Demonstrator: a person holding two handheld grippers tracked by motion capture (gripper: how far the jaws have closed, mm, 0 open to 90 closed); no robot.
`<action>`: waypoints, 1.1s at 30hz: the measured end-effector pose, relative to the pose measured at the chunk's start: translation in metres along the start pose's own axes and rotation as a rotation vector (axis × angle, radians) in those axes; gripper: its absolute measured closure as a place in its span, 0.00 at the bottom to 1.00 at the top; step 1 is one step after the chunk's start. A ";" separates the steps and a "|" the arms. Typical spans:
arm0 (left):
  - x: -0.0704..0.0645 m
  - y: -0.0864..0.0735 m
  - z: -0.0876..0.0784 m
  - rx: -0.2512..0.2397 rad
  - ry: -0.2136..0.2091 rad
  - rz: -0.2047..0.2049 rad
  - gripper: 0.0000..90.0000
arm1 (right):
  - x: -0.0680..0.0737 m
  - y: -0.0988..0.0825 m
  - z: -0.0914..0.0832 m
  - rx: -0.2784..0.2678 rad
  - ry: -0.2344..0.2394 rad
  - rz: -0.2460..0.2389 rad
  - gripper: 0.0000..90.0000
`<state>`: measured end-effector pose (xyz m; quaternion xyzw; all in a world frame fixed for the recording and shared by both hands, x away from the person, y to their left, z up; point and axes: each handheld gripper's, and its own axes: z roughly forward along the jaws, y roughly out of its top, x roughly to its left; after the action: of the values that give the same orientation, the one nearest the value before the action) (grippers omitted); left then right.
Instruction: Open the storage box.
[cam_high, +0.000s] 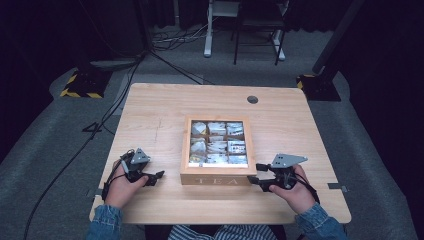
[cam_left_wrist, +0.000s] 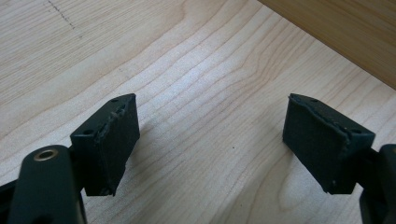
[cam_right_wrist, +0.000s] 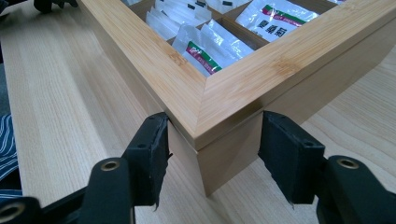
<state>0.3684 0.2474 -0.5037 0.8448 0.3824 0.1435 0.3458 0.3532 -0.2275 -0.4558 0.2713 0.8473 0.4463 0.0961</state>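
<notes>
Tea box sat mid-table, lid shut, sachets visible through it. Right gripper pinched the box's near right corner — pads on both faces. Left gripper rested just left of the box, jaws spread over bare wood.

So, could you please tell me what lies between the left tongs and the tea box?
Only bare table lies between the left tongs and the tea box, per the left gripper view.
</notes>
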 end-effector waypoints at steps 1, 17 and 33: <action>0.000 0.000 0.000 0.000 0.000 0.000 0.22 | 0.000 0.000 0.000 -0.001 -0.001 0.000 0.48; 0.001 0.001 0.001 -0.002 0.004 0.004 0.22 | 0.003 0.010 -0.005 -0.013 -0.037 -0.052 0.43; 0.000 0.004 0.004 0.002 0.004 -0.003 0.19 | 0.004 0.034 -0.023 -0.092 -0.085 -0.090 0.40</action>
<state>0.3727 0.2438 -0.5037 0.8441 0.3847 0.1444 0.3444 0.3528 -0.2262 -0.4141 0.2470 0.8324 0.4682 0.1640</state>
